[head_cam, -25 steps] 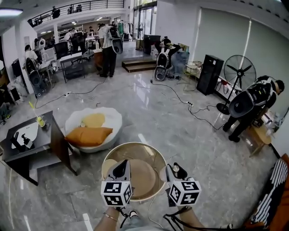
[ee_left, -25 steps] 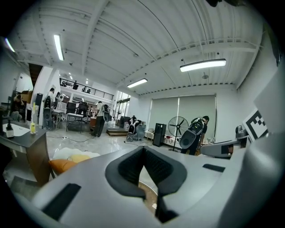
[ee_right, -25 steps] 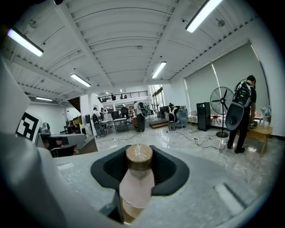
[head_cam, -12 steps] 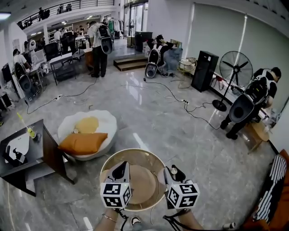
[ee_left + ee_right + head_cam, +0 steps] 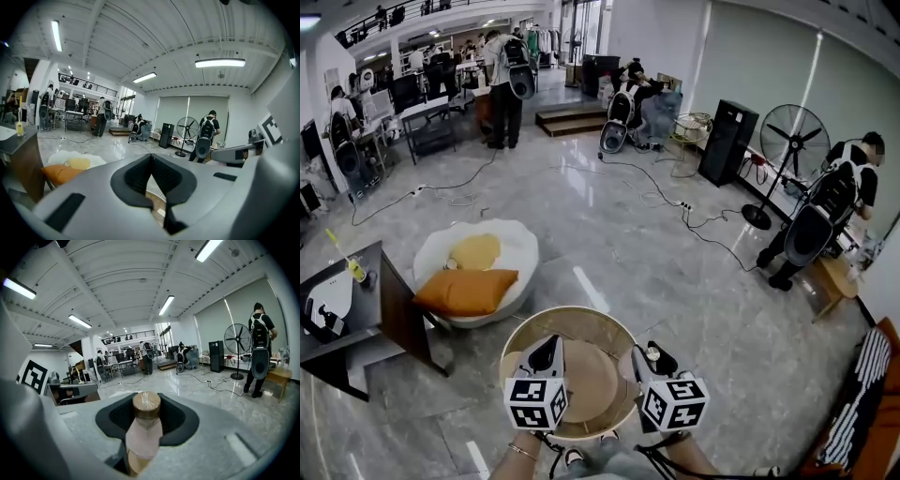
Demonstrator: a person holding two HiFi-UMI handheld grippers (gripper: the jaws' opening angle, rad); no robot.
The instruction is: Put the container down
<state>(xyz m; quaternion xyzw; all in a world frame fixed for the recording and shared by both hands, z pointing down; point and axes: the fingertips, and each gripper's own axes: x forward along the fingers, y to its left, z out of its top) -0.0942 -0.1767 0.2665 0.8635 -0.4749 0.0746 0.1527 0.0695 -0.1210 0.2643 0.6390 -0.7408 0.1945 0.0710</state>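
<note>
Right hand-held gripper (image 5: 656,361) pinched the container (image 5: 143,425) upright over the round desk (image 5: 572,314), lower centre, likely for setting down; left hand-held gripper (image 5: 547,351) was pressed together.

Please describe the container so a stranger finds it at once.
Find the round table low in the head view. At its right edge the right gripper holds the container, a small pale bottle; its brown cap sets it apart.

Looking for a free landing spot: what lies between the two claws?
In the head view, only the round table's bare tan top lies between the left claw and the right claw, which holds the container.
</note>
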